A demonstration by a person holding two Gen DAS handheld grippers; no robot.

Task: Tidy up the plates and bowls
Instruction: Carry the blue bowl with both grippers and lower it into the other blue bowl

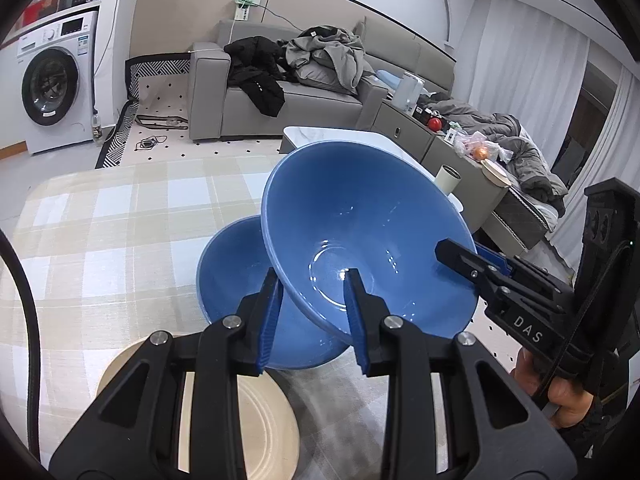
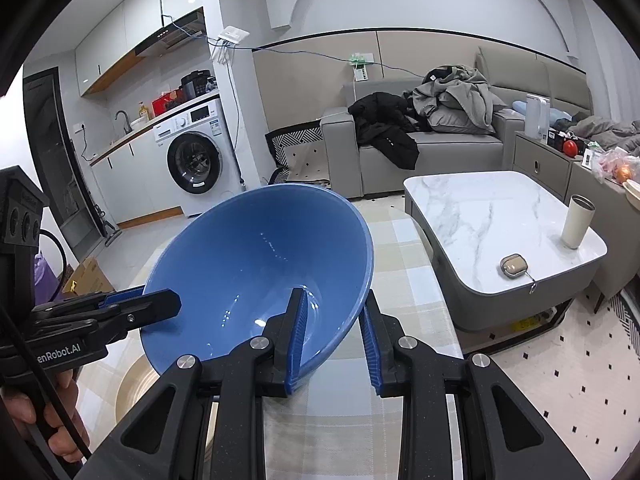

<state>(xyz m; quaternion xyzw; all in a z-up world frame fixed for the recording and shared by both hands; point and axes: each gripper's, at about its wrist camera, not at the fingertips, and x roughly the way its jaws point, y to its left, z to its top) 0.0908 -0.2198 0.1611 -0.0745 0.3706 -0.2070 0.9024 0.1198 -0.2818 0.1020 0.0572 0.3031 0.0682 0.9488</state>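
A blue bowl (image 1: 360,216) hangs tilted above the table, held at two sides of its rim. My left gripper (image 1: 312,276) is shut on its near wall, one finger inside and one outside. My right gripper (image 2: 335,294) is shut on the same blue bowl (image 2: 260,264) the same way. Each wrist view also shows the other tool: the right gripper (image 1: 452,252) clamps the right rim and the left gripper (image 2: 168,300) the left rim. A second blue bowl (image 1: 232,272) rests on the cloth under the held one. A cream plate (image 1: 248,420) lies nearest me, also visible as the cream plate (image 2: 132,384).
The table wears a beige plaid cloth (image 1: 100,220). Beyond its right side stands a marble coffee table (image 2: 480,208) with a cream cup (image 2: 576,220) and a small case (image 2: 514,266). A grey sofa (image 1: 240,108) with clothes and a washing machine (image 1: 52,88) are farther back.
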